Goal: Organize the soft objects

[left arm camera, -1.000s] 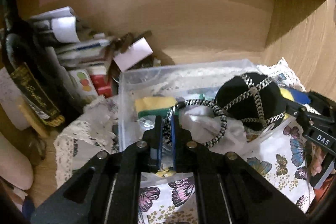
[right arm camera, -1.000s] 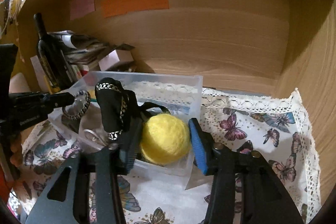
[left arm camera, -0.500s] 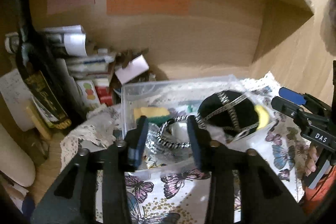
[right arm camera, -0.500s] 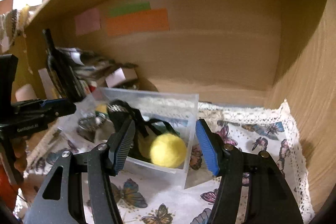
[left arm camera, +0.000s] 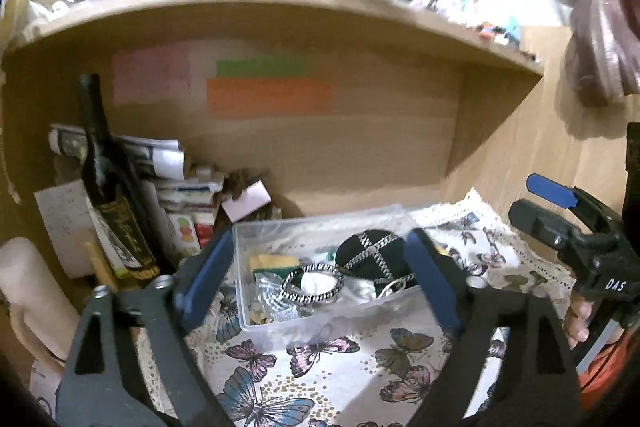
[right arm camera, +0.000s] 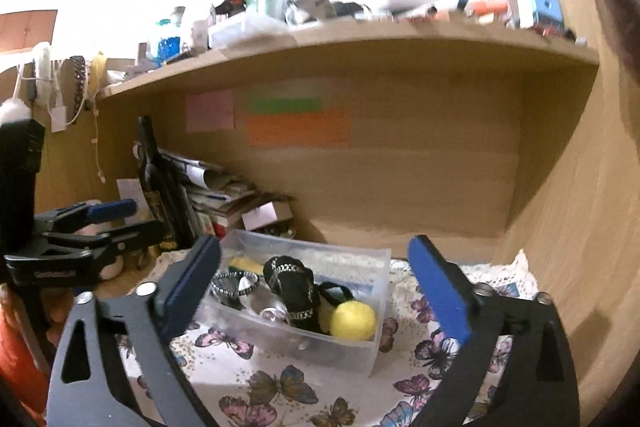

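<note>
Down on the butterfly cloth [right arm camera: 276, 387], both grippers have been pulled back and spread wide: the left gripper [left arm camera: 320, 281] and the right gripper [right arm camera: 316, 293] now hold nothing. The yellow ball [right arm camera: 354, 321], pinched a second ago, has been left inside the clear box [right arm camera: 376, 343] beside the black chained pouch [right arm camera: 294, 293] and the braided ring [left arm camera: 312, 283]. Sorting is judged nearly done.

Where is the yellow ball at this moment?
In the right wrist view the yellow ball lies inside the clear plastic bin, at its front right corner, right beside the black chain-trimmed pouch; neither gripper holds it.
</note>
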A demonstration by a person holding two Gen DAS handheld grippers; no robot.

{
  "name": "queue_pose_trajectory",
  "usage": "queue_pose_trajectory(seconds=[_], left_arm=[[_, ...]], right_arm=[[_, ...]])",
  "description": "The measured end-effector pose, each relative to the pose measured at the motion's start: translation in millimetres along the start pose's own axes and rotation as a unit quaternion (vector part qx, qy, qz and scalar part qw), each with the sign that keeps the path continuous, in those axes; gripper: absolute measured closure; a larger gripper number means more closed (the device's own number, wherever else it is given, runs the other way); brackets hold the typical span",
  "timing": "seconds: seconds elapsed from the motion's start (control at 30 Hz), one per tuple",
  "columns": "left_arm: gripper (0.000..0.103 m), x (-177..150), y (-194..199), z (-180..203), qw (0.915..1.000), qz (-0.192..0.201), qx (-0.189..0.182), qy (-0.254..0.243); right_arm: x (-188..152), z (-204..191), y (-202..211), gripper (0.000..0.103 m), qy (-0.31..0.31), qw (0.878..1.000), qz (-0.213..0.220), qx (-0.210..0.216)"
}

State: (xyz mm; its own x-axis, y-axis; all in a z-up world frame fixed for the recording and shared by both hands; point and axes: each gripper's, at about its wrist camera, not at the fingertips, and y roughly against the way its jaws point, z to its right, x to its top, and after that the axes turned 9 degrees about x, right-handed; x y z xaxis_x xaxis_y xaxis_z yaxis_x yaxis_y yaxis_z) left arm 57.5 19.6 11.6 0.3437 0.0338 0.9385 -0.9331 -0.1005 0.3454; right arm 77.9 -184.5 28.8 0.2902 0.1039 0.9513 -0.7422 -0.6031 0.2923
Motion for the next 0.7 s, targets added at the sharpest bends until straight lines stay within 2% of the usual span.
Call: queue_pose_trajectory(seconds=[0.03, 0.07, 0.27, 0.7], left_arm=[[0.002, 0, 6, 1, 0.9999, 0.012, 0.004, -0.002], [0.0, 0, 12, 3, 0.9997, 0.02, 0.01, -0.003], [0.0, -5, 31, 9, 0.9988, 0.041, 0.027, -0.009], [0.0, -10, 48, 8, 0.9977, 0.058, 0.035, 0.001]], right_arm=[[0, -2, 2, 0.0, 0.002, 1.0, 0.005, -0.004], [0, -3, 3, 0.0, 0.002, 1.0, 0.007, -0.007], [-3, -5, 7, 0.0, -0.01, 1.0, 0.008, -0.011], [-9, -10, 23, 0.0, -0.022, 1.0, 0.012, -0.013]])
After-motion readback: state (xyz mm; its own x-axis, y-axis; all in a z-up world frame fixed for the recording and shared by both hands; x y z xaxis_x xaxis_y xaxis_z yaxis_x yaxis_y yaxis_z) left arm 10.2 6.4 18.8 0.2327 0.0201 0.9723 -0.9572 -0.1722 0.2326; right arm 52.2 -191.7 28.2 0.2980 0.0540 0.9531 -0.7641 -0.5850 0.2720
